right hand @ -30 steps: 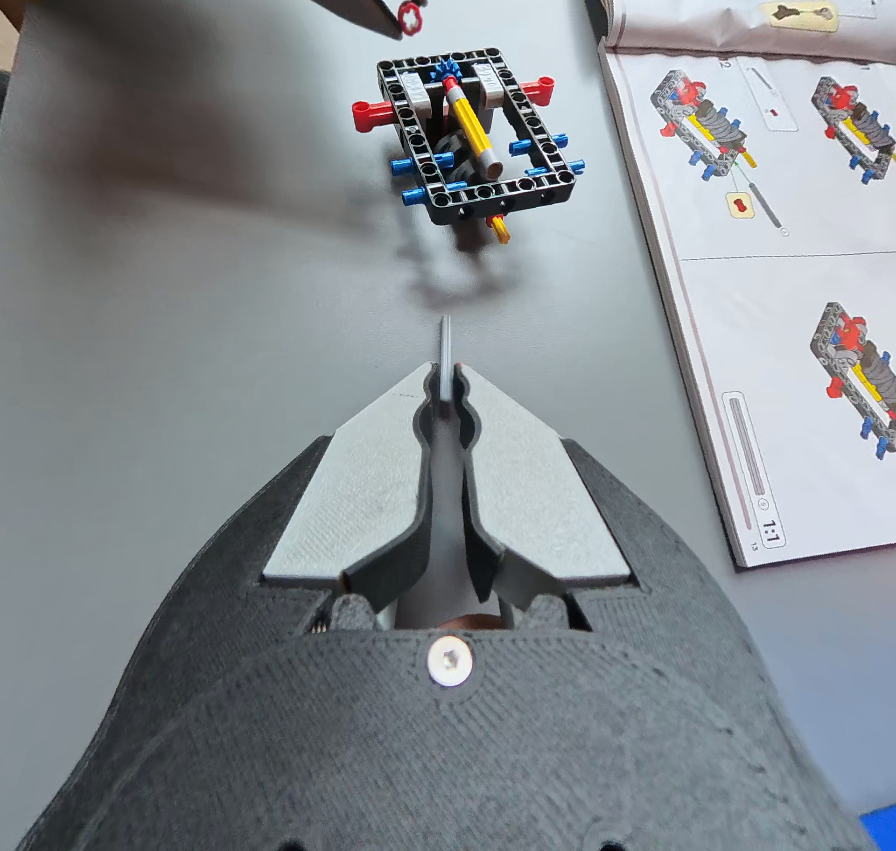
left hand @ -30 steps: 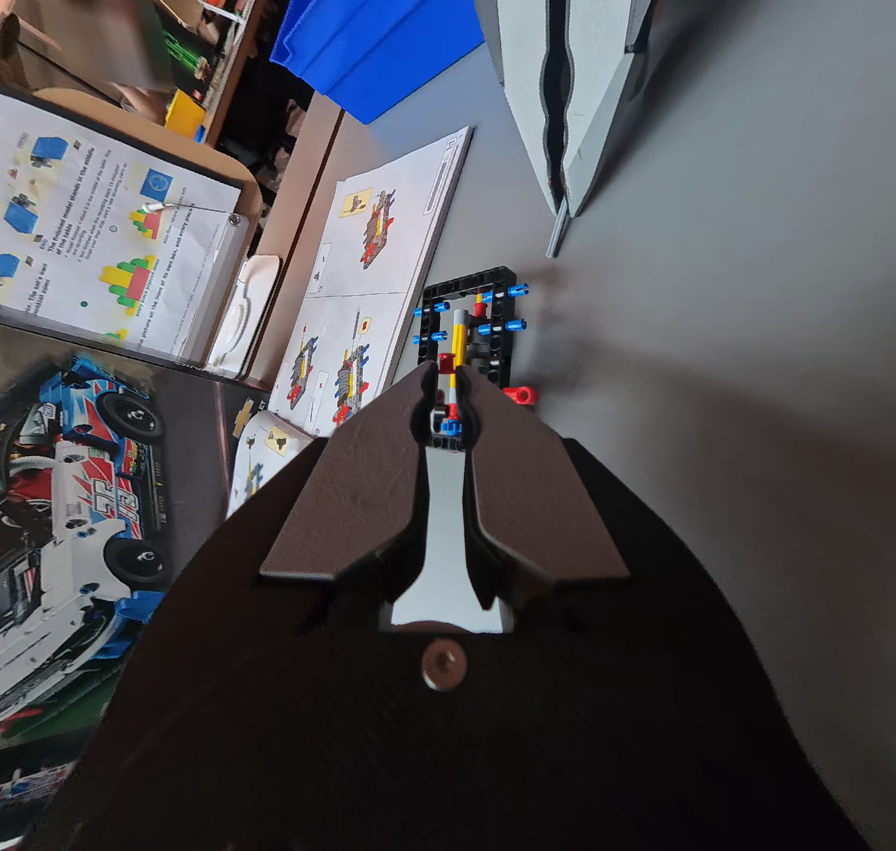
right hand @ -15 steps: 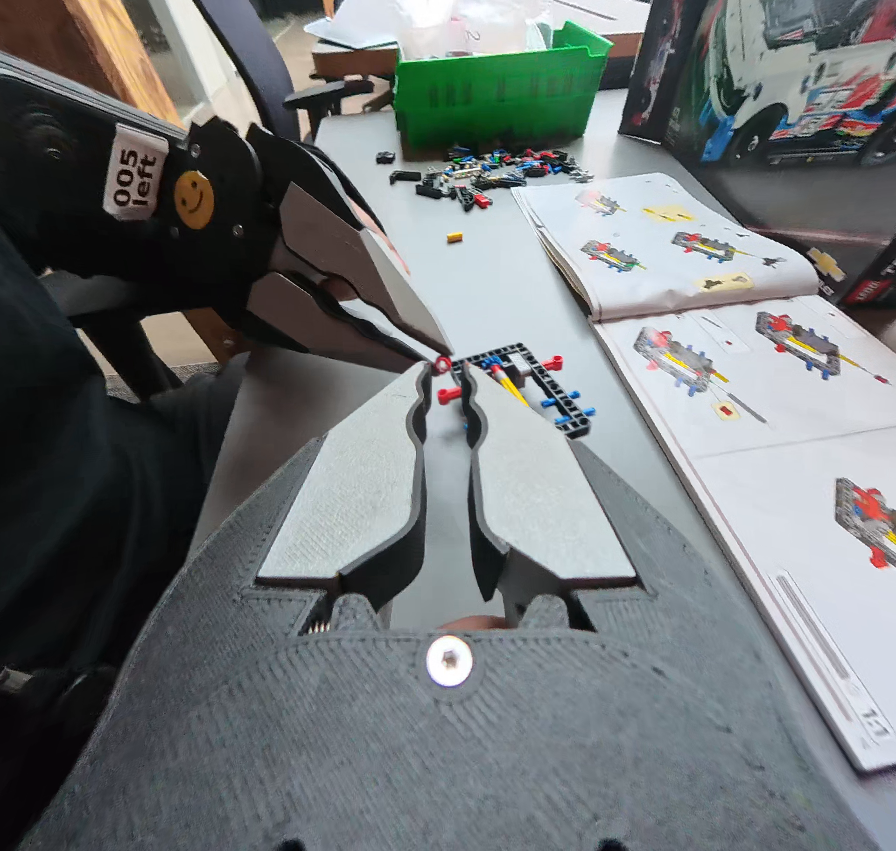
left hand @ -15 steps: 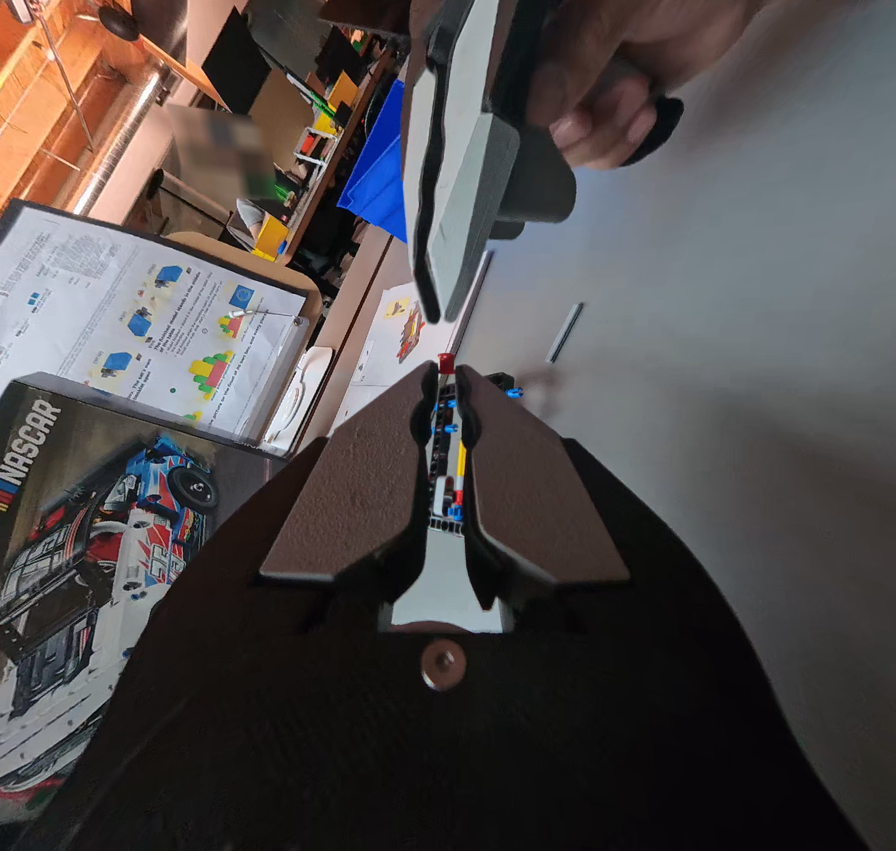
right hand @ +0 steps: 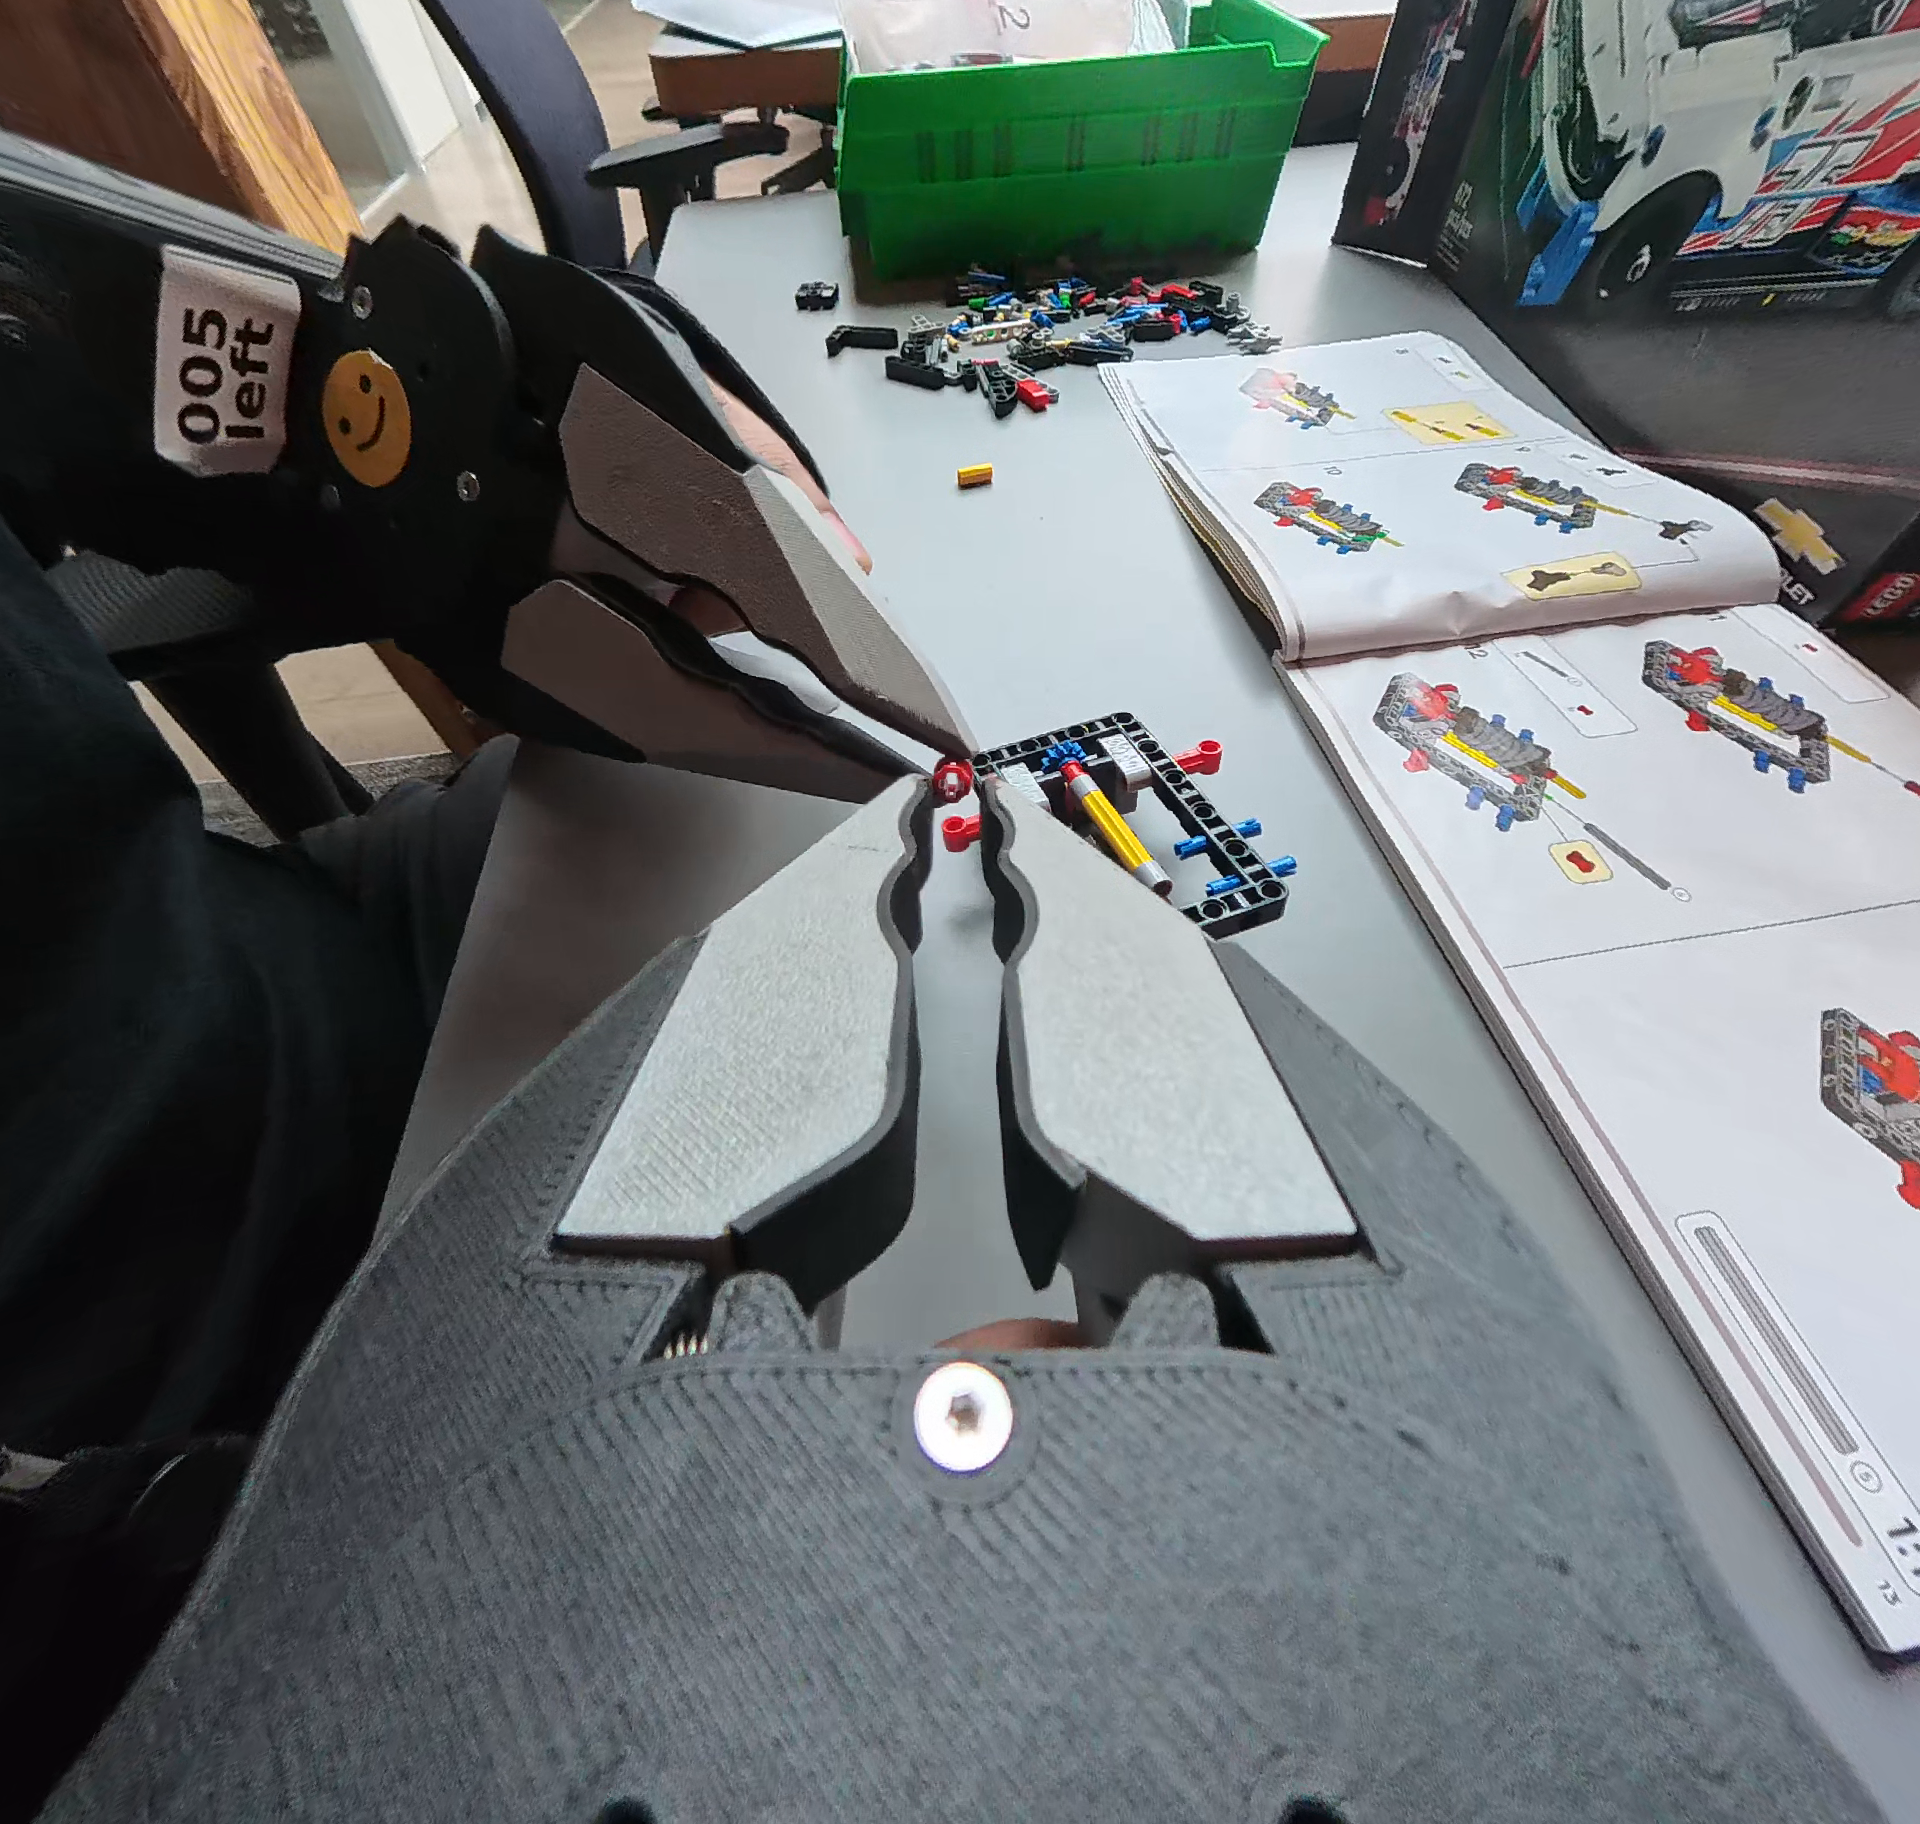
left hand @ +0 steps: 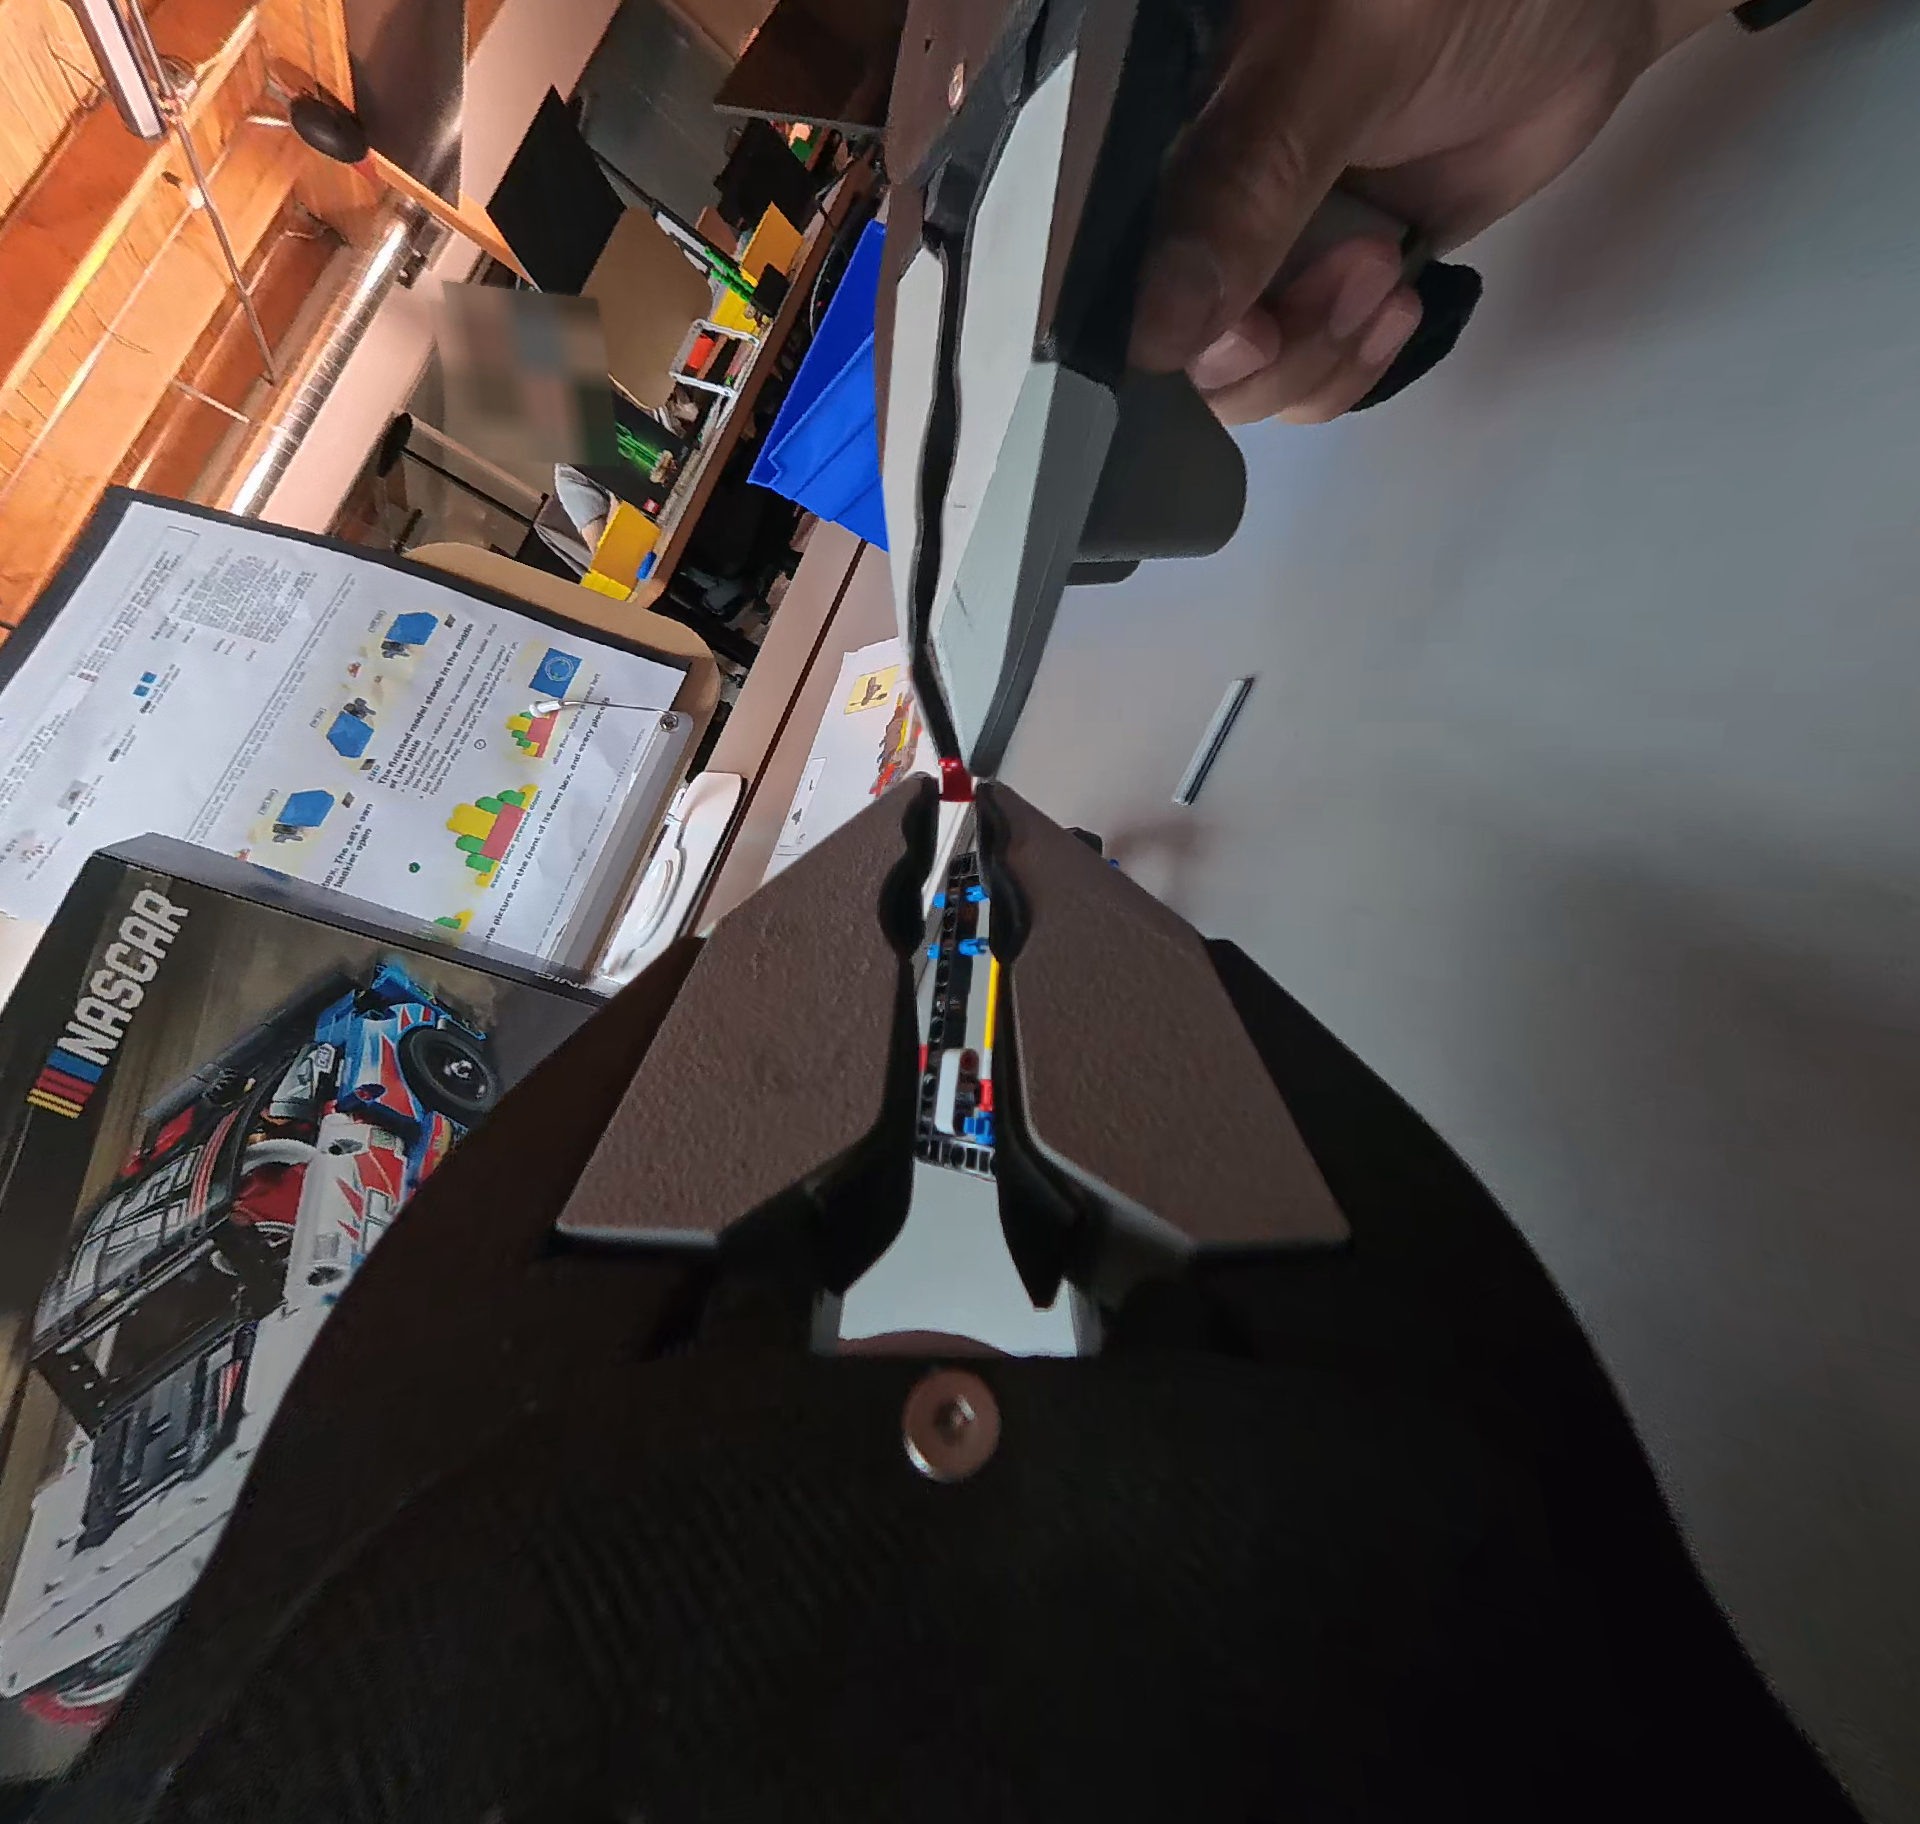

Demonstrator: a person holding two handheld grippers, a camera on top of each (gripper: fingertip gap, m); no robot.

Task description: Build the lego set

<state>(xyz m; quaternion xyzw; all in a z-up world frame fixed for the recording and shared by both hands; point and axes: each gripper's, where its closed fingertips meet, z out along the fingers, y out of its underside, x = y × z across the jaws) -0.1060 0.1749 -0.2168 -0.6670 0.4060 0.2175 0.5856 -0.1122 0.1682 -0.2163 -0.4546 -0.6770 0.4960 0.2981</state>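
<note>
My left gripper (left hand: 953, 800) is shut on a small red bush (left hand: 956, 779), held in the air above the table. My right gripper (right hand: 953, 795) is narrowly open; its grey fingertips sit on either side of the same red bush (right hand: 948, 777), tip to tip with the left gripper (right hand: 956, 761). I cannot tell whether the right tips touch it. The black frame assembly (right hand: 1143, 829), with yellow axle, red and blue pins, lies on the table just beyond; it shows through the left finger gap (left hand: 951, 1005). A grey axle (left hand: 1210, 740) lies loose on the table.
An open instruction booklet (right hand: 1558, 735) lies right of the frame. A green bin (right hand: 1070, 153) and a pile of loose parts (right hand: 1039, 330) are at the far end, with a yellow piece (right hand: 975, 474) nearer. The set box (right hand: 1662, 112) stands at the right. A hand (left hand: 1403, 112) holds the right gripper. Less than 4 cm separates the two grippers' tips.
The right gripper let go of the grey axle, which now lies on the table, and rose to meet the left gripper. Both grippers now sit tip to tip at the red bush.
</note>
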